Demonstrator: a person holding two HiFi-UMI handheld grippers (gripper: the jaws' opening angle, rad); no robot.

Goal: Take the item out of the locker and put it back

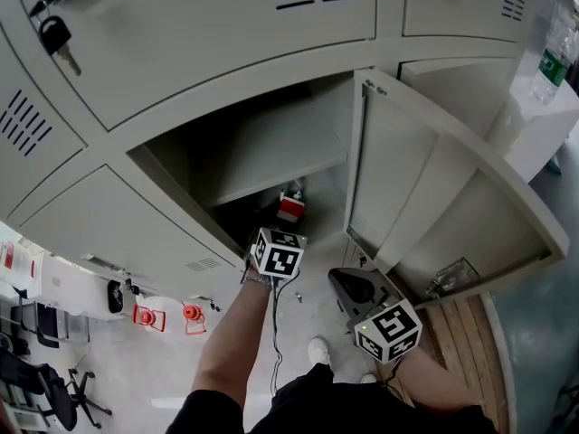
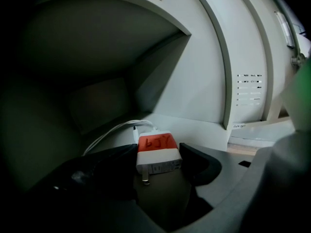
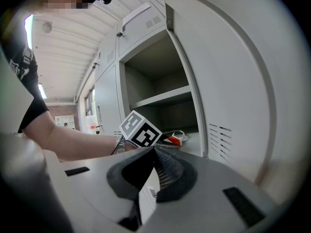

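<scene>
Nearest, the right gripper (image 3: 154, 168) hangs outside the locker (image 1: 181, 233), its black ribbed pads pressed together on nothing. Farther in, the left gripper (image 2: 158, 148) reaches over the front lip of the open compartment, jaws spread, with the charger (image 2: 156, 154) between them and the pads just beside its flanks. It lies on the smooth grey metal floor near the front edge: a boxy block, red above and white below, with one prong showing. A white cable (image 2: 109, 134) curls behind it. A shelf (image 1: 271, 156) leaves headroom above, and the vented door (image 1: 407, 179) stands swung out to the right.
</scene>
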